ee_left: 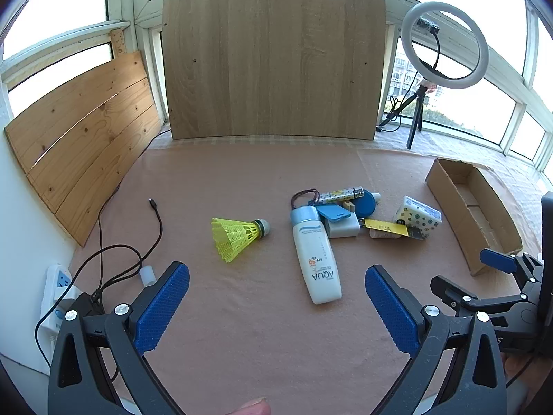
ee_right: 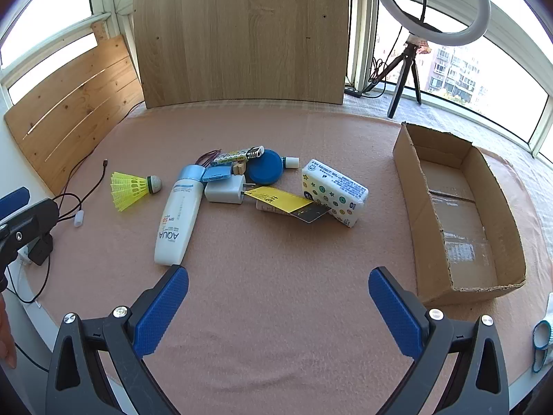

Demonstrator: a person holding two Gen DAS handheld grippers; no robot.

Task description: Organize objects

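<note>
Nearest, both tools hang above bare pink cloth with jaws spread wide and nothing between them: the left tool (ee_left: 276, 297) and the right tool (ee_right: 278, 299), each with black arms and blue knurled pads. The table (ee_right: 276, 346) wears a soft, slightly wrinkled pink felt-like cover, and a broad open strip of it lies between the tools and the clutter.

Beyond that strip a white sunscreen tube (ee_right: 178, 219), smooth plastic with a pale blue cap, lies lengthwise, its flat end toward the tools. Left of it and apart rests a yellow plastic shuttlecock (ee_right: 133, 186) on its side, its cork pointing right. Farther left a thin black cable (ee_left: 157, 223) snakes across the cloth to a white power strip (ee_left: 55, 290) at the near left edge.

Just past the tube's cap the pile crowds together: a white boxy charger plug (ee_right: 224, 190), a small blue case (ee_right: 216, 174) touching it, a round blue disc (ee_right: 264, 167), a patterned cylinder (ee_right: 236, 155), a yellow card (ee_right: 281, 200) over a dark card, and a soft white tissue pack (ee_right: 335, 192) with coloured stars leaning against them.

To the right, well apart, stands an open corrugated cardboard box (ee_right: 418, 207), long, with torn rims and nothing inside.

Farthest, wooden boards (ee_right: 242, 34) lean against the windows, and a ring light (ee_right: 432, 3) stands on a tripod at the far right.
</note>
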